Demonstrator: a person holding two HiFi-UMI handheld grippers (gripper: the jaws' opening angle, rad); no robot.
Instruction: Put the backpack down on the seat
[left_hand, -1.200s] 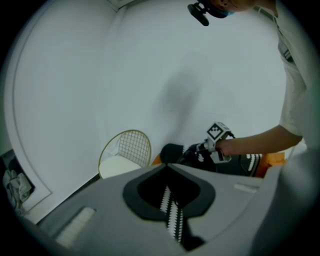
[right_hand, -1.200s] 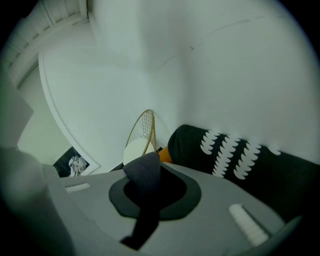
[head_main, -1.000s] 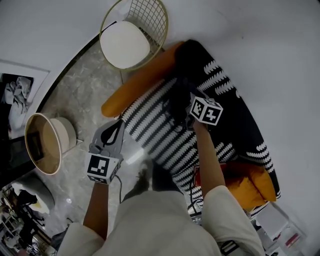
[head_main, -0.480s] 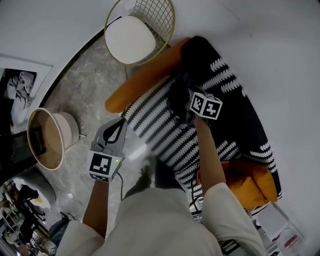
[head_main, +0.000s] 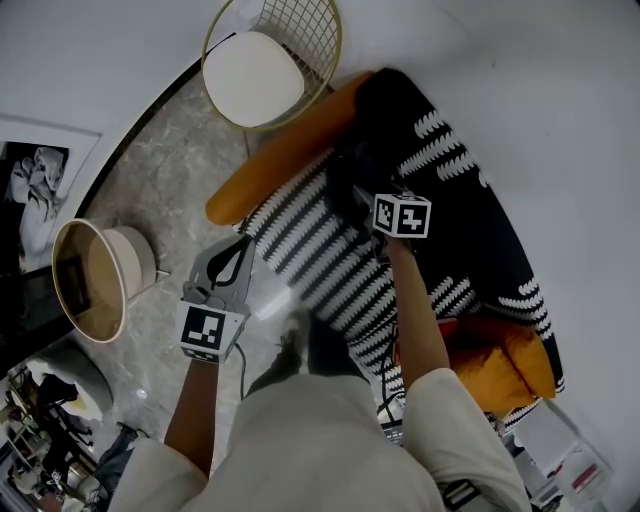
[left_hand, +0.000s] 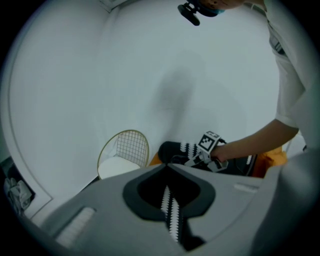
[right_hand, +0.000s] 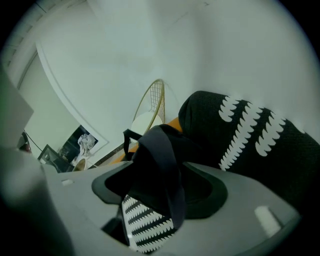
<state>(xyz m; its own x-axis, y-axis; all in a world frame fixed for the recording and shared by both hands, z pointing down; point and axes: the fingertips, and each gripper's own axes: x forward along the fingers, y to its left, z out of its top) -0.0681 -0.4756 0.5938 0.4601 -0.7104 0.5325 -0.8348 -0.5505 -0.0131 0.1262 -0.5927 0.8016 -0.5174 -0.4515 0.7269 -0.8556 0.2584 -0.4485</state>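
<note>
The black backpack (head_main: 350, 180) lies on the black-and-white striped seat (head_main: 320, 262), up against its dark backrest (right_hand: 250, 135). My right gripper (head_main: 385, 200) reaches down onto the backpack. In the right gripper view its jaws (right_hand: 160, 170) have just been opening and stand wide apart. A dark backpack strap (right_hand: 167, 165) loops loosely between them, and no pad presses on it. My left gripper (head_main: 240, 243) hovers over the floor left of the seat. Its tips (left_hand: 167, 167) meet with nothing between them, and the striped seat (left_hand: 170, 210) shows through their gap.
A gold wire chair with a white cushion (head_main: 265, 70) stands behind the seat's far end. An orange bolster (head_main: 280, 160) lies along the seat's left edge and an orange cushion (head_main: 510, 365) at its near end. A round basket (head_main: 95, 280) stands on the marble floor at left.
The right gripper's marker cube has sunk a little toward the seat, with the backpack under it. The left gripper has stayed where it was.
</note>
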